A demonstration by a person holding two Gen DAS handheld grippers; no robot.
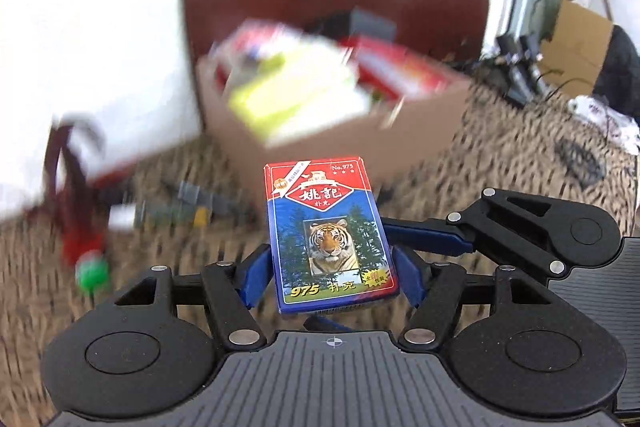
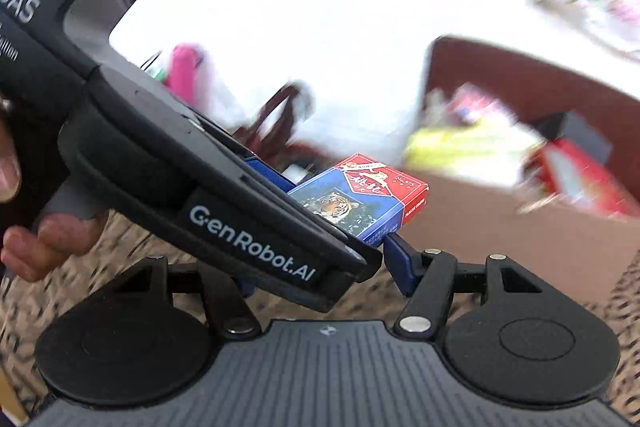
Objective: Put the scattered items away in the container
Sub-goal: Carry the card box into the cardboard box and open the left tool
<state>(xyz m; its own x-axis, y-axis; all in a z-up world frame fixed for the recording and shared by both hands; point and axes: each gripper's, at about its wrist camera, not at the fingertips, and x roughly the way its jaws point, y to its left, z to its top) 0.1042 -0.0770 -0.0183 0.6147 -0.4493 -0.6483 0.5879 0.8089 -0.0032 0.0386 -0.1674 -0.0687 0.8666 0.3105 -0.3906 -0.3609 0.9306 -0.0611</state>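
Note:
My left gripper [image 1: 330,267] is shut on a red and blue playing-card pack [image 1: 326,227] with a tiger picture, held above the patterned carpet. The pack also shows in the right wrist view [image 2: 362,201], with the left gripper's body across that view. The cardboard box [image 1: 340,131] stands just beyond the pack, full of items: a yellow-green packet [image 1: 296,87] and a red box [image 1: 400,67]. My right gripper [image 2: 320,269] sits close beside the left one; its right blue finger [image 2: 402,263] shows, the left is hidden, so its state is unclear.
On the carpet to the left lie a green and red toy [image 1: 90,267], a dark red object [image 1: 68,163] and grey-yellow pieces [image 1: 188,207]. A dark red chair back [image 1: 320,3] stands behind the box. Cables and a cardboard carton [image 1: 572,43] are at the right.

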